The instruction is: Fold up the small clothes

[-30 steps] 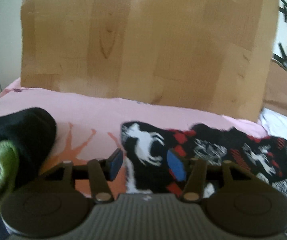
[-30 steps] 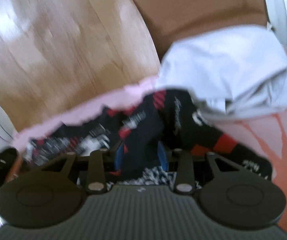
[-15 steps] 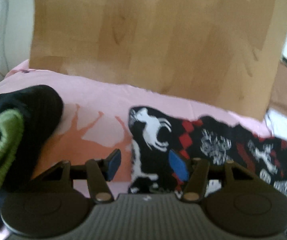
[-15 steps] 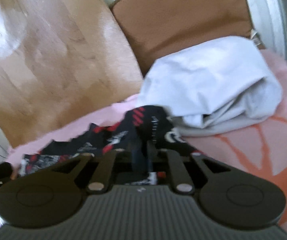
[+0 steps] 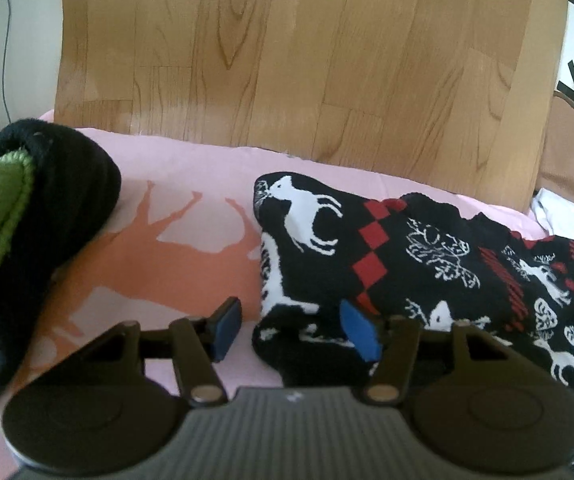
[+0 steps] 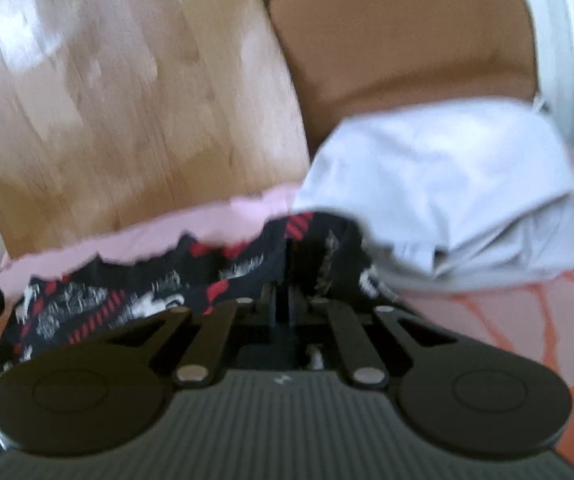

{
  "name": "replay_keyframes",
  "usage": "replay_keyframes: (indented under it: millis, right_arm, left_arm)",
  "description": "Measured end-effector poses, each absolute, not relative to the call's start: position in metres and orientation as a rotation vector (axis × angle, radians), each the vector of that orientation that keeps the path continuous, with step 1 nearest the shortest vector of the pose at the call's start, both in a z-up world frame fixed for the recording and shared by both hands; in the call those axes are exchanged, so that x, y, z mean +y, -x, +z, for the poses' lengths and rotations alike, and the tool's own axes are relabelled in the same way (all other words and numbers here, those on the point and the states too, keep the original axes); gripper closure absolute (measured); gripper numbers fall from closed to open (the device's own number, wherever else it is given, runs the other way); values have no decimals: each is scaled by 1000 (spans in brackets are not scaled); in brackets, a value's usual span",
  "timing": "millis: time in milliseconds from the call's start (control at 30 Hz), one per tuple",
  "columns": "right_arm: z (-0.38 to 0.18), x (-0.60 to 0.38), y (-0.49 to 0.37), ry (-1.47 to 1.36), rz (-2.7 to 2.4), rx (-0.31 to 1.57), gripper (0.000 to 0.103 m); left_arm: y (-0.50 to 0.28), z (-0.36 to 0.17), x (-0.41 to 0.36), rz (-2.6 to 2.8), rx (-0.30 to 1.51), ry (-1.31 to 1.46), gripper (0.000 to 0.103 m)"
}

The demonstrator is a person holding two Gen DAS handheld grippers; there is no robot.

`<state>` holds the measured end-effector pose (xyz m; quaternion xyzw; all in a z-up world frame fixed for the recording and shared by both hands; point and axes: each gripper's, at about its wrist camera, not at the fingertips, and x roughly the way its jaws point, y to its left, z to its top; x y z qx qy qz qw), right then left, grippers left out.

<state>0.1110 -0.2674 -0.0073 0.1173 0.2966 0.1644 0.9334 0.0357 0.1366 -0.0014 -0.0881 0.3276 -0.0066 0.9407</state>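
While the left gripper (image 5: 291, 330) hangs low with its jaws spread wide, the knitted garment (image 5: 407, 264) lies along the pink bedsheet (image 5: 191, 168), stretching from the centre of the left wrist view out toward 4 o'clock. It is a soft black knit, lumpy and loosely bunched, patterned with white reindeer, white tree shapes and a column of red diamonds. Its near end sits between the two blue finger pads (image 5: 357, 334), the right pad resting against the knit and the left pad standing clear over bare sheet.

The sheet is smooth pink cotton printed with a large orange antlered-deer silhouette (image 5: 175, 256). At 9 o'clock a thick ribbed roll of black and green knitwear (image 5: 19, 232) sits rounded and chunky, well apart from the patterned piece. Behind everything, at 12 o'clock, stands a wood-grain board (image 5: 287, 60) with a glossy laminate face and plank-like seams.

From the right wrist view, which is blurred, the right gripper (image 6: 287, 300) has its jaws drawn close together and pinches a raised fold of the same garment (image 6: 223, 276), the fabric pulled up into a ridge between them. Just beside it at 2 o'clock, touching the knit's edge, lies a crumpled pale grey-white cloth (image 6: 447, 184), smooth and folded over on itself. A brown padded cushion (image 6: 399, 56) with rounded corners stands at 1 o'clock.

No brand, label or legible writing shows anywhere.
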Motion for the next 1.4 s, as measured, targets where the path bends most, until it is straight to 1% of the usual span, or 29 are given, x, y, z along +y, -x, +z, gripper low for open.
replay_keyframes:
  millis: [67,100,167,233,267,367,433,467,533,733,900,1067,1167,1267,1300,1333,1400]
  right_arm:
    - [-7,-272,-110,-242,280,584,97]
    - [-12,-272,-115,-240,264,612,97]
    - [-27,-270,-124,-247,266,705,95]
    - [-23,-274,-121,-274,278,696,90]
    - [-17,-281,-117,-316,292,686,90]
    - [5,-308,-96,-410,282,613,89]
    - [16,-330,-76,-432,265,587,86]
    - [18,-342,-64,-431,258,588,84]
    - [18,-357,-43,-423,242,608,76]
    - [1,-384,17,-430,227,675,73]
    - [-17,-371,34,-453,251,721,73]
    - [-1,-354,48,-322,191,628,70]
    - [13,-329,42,-238,249,587,69]
    - [13,-302,23,-205,304,608,56]
    - [9,-294,14,-201,309,623,49]
    - [6,-289,6,-190,306,635,47]
    - [-4,-285,-14,-174,288,679,47]
  left_arm:
    - [-36,-2,137,-13,667,173,41]
    - [-37,-2,135,-10,668,163,40]
    - [-37,-2,130,13,668,131,32]
    - [-39,-2,130,31,668,120,30]
    - [-38,-2,131,29,671,130,29]
    - [-31,0,136,27,673,141,31]
    - [-21,6,142,34,643,167,31]
    - [-17,9,146,35,629,186,31]
    - [-9,19,152,28,600,234,31]
    - [0,38,131,-75,566,243,31]
    - [-1,26,90,-177,605,179,31]
    - [-1,6,70,-203,645,129,30]
    - [-1,-9,65,-195,657,95,29]
    - [3,-10,62,-198,642,67,28]
    - [3,-10,63,-200,644,68,28]
    - [3,-10,64,-203,644,75,28]
    - [3,-10,66,-208,645,84,28]
